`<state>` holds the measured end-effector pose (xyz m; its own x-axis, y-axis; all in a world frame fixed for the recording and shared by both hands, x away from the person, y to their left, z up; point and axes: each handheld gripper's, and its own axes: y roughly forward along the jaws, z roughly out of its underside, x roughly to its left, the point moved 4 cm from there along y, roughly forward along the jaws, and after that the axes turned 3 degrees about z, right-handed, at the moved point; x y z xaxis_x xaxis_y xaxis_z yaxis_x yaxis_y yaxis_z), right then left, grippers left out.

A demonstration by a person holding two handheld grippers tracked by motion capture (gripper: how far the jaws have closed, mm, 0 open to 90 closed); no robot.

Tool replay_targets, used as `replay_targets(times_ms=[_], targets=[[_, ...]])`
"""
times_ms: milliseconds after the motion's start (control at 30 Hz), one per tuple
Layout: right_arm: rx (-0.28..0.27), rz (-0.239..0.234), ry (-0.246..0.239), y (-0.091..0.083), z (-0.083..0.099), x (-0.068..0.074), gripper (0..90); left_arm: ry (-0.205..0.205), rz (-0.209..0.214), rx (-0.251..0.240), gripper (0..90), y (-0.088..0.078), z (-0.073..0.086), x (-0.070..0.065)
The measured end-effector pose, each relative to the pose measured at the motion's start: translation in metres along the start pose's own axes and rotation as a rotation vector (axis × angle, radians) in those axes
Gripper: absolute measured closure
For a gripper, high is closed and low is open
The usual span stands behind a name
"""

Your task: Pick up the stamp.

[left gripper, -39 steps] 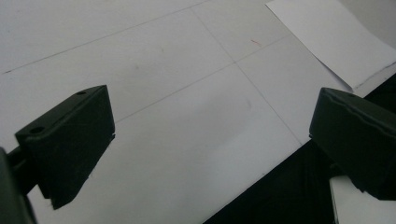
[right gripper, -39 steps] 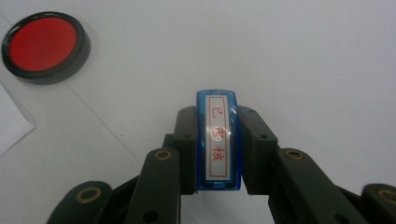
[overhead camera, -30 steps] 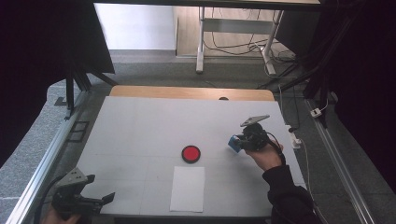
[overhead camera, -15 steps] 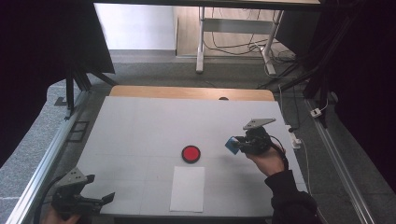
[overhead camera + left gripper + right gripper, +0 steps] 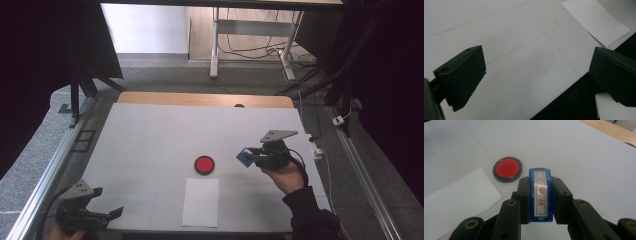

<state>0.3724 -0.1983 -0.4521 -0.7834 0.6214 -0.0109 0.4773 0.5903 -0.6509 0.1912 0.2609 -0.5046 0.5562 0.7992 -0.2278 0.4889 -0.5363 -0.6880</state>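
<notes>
The right gripper [image 5: 540, 202] clamps a blue stamp [image 5: 540, 195] above the table [image 5: 150, 130], right of the red ink pad [image 5: 204, 164]; its label bears red Chinese characters. The left gripper [image 5: 536, 77] hangs released at the near-left corner.

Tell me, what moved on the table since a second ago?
The right gripper, its fingers still shut on the blue stamp, lifted it a little and carried it left, toward the red ink pad. The left gripper, the ink pad and the white paper stayed where they were.
</notes>
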Motion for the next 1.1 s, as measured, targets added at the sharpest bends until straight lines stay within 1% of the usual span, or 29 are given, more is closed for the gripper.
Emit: replay_targets(times_ms=[100,267,300,367,433,600,733,900,967,1000,1100], targets=[[-0.008,-0.014,-0.001,-0.001,-0.002,0.006,71.8,-0.003,0.003,0.001,0.8,0.0,0.0,0.001],[-0.025,-0.041,-0.018,-0.005,-0.005,0.018,71.8,-0.008,0.004,-0.003,0.3,0.0,0.0,0.001],[-0.03,-0.052,-0.021,-0.005,-0.006,0.023,71.8,-0.009,0.003,-0.005,0.0,0.0,0.0,0.001],[-0.028,-0.056,-0.026,-0.005,-0.006,0.025,71.7,-0.011,0.006,-0.006,0.0,-0.001,0.0,0.001],[-0.033,-0.078,-0.035,-0.005,-0.006,0.03,71.8,-0.013,0.007,-0.008,0.0,-0.001,0.0,0.002],[-0.04,-0.114,-0.047,-0.004,-0.007,0.042,71.8,-0.017,0.009,-0.01,0.0,-0.001,0.0,0.002],[-0.054,-0.141,-0.055,-0.003,-0.01,0.053,71.8,-0.021,0.013,-0.013,0.0,-0.002,0.0,0.002],[-0.062,-0.169,-0.079,-0.002,-0.015,0.067,71.8,-0.021,0.015,-0.013,0.0,-0.002,0.0,0.002],[-0.07,-0.19,-0.09,-0.001,-0.018,0.076,71.8,-0.021,0.015,-0.012,0.0,-0.002,0.0,0.002],[-0.07,-0.19,-0.09,-0.001,-0.018,0.076,71.8,-0.02,0.015,-0.012,0.0,-0.002,0.0,0.002],[-0.072,-0.208,-0.103,0.001,-0.019,0.085,71.8,-0.019,0.015,-0.011,0.0,-0.002,0.0,0.002]])
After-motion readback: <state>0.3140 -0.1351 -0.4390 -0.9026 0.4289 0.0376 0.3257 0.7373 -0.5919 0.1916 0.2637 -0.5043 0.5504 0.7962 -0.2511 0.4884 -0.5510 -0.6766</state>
